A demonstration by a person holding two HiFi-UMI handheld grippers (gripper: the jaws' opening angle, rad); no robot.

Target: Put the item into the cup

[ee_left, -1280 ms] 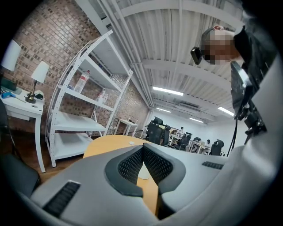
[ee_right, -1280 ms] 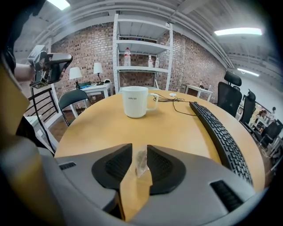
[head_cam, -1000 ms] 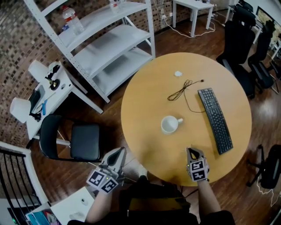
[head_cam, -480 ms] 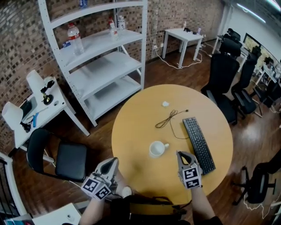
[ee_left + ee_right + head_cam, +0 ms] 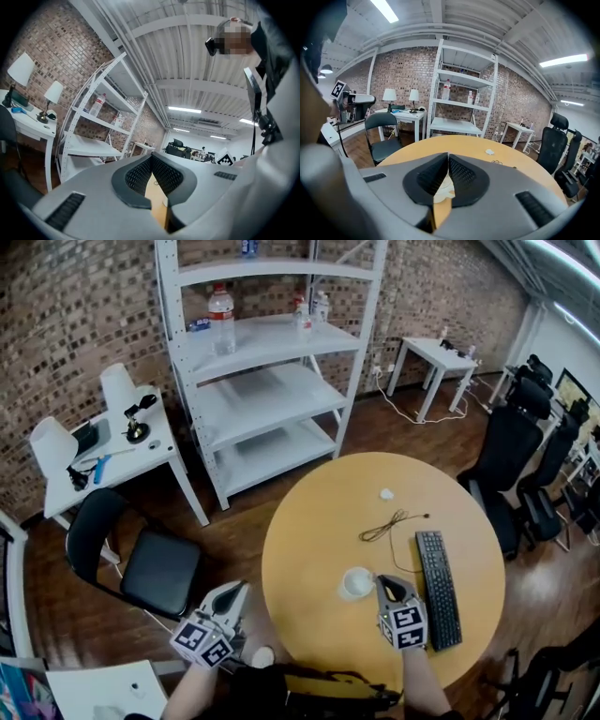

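Note:
A white cup (image 5: 357, 583) stands on the round wooden table (image 5: 319, 521), its handle toward the right. Far behind it, near the back edge, lies a small white item (image 5: 386, 493) (image 5: 489, 151). My right gripper (image 5: 384, 581) (image 5: 447, 157) is over the table just right of the cup, shut with nothing between its jaws. In the right gripper view the cup (image 5: 443, 188) shows only as a white patch behind the jaws. Off the table's left edge, my left gripper (image 5: 238, 589) (image 5: 151, 157) is shut and empty, pointing up toward the shelves.
A black cable (image 5: 389, 524) and a black keyboard (image 5: 438, 588) lie on the table's right half. A black chair (image 5: 141, 563) stands left of the table, a white shelf unit (image 5: 267, 362) behind it, a small white desk (image 5: 112, 456) with lamps at the left, and office chairs (image 5: 511, 451) at the right.
The head view has tilted up, showing more of the room. The right gripper now sits closer to the cup's right side. Both grippers stay shut.

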